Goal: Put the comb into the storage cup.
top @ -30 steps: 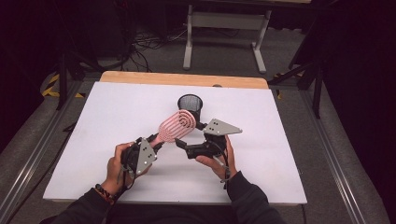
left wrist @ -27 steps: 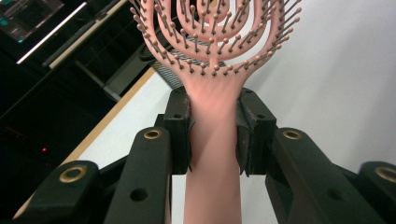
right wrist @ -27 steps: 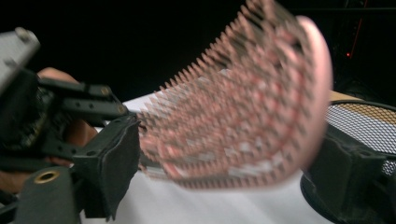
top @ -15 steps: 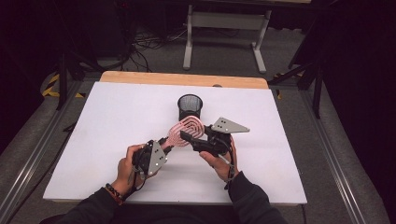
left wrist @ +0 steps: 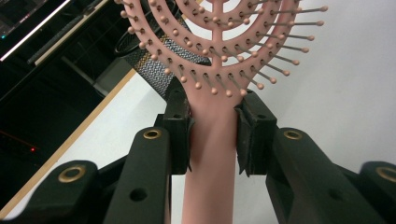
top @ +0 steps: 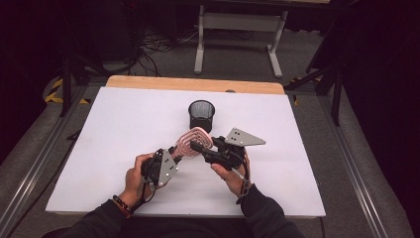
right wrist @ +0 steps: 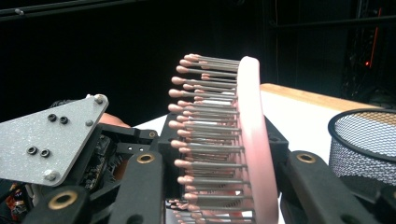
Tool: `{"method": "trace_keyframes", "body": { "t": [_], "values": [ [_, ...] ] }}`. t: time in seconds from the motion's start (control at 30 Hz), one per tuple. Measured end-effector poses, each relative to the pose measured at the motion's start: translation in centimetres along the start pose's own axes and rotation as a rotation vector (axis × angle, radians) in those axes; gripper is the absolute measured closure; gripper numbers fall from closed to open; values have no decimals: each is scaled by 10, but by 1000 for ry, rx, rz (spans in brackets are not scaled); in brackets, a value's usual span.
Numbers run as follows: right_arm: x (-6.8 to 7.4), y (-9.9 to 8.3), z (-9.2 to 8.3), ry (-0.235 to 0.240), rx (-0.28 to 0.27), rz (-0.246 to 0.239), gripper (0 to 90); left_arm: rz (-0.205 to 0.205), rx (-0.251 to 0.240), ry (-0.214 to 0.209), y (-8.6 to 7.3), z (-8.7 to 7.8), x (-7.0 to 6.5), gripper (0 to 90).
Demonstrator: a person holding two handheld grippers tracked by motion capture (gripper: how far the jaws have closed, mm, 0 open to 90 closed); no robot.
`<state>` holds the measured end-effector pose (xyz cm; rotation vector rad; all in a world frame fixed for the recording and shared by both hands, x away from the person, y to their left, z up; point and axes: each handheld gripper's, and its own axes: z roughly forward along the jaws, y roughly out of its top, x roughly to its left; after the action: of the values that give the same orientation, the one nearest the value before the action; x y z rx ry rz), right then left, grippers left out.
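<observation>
A pink hairbrush [top: 194, 140] with ball-tipped bristles hangs above the white table [top: 124, 124], just in front of a black mesh cup [top: 201, 114]. My left gripper [top: 174, 151] is shut on its handle; in the left gripper view both pads press the pink handle [left wrist: 212, 154] just below the head. My right gripper [top: 196, 146] comes in from the right, and its jaws have just been closing on the brush head. In the right gripper view the head [right wrist: 252, 140] stands edge-on between the jaws of the right gripper [right wrist: 224, 140], one pad on the bristle side and one on the back.
The mesh cup [right wrist: 364, 140] stands upright close behind the brush, also seen past the bristles as the cup [left wrist: 154, 65]. A wooden strip [top: 193, 84] edges the table's far side, with a dark floor and a metal stand beyond. The left gripper's grey plate [right wrist: 51, 140] sits near the right jaws.
The right gripper's jaws have closed onto the brush head. Both hands have shifted slightly to the right, and the left gripper keeps its hold on the handle.
</observation>
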<state>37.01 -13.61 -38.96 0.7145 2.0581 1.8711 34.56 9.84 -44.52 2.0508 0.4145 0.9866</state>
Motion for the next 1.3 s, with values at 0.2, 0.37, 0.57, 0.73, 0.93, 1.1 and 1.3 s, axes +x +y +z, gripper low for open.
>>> {"method": "trace_keyframes", "body": {
  "t": [0.2,0.37,0.57,0.73,0.93,1.1,1.3],
  "values": [
    [7,2,-2,-13,-5,-57,631,-9,-23,-13,-1,-1,2,673],
    [6,4,-6,-26,-16,-70,632,-14,-15,-37,-3,-1,5,616],
    [3,6,-13,-53,-32,-81,633,-32,-28,-87,-10,-10,16,495],
    [-1,9,-19,-82,-46,-95,633,-53,-38,-132,-17,-14,24,365],
    [-5,11,-25,-106,-50,-106,634,-92,-77,-154,-25,-25,36,227],
    [-7,12,-28,-119,-55,-104,633,-145,-131,-154,-34,-41,55,191],
    [-10,14,-32,-143,-57,-117,634,-211,-164,-176,-52,-53,72,167]
  ]
}}
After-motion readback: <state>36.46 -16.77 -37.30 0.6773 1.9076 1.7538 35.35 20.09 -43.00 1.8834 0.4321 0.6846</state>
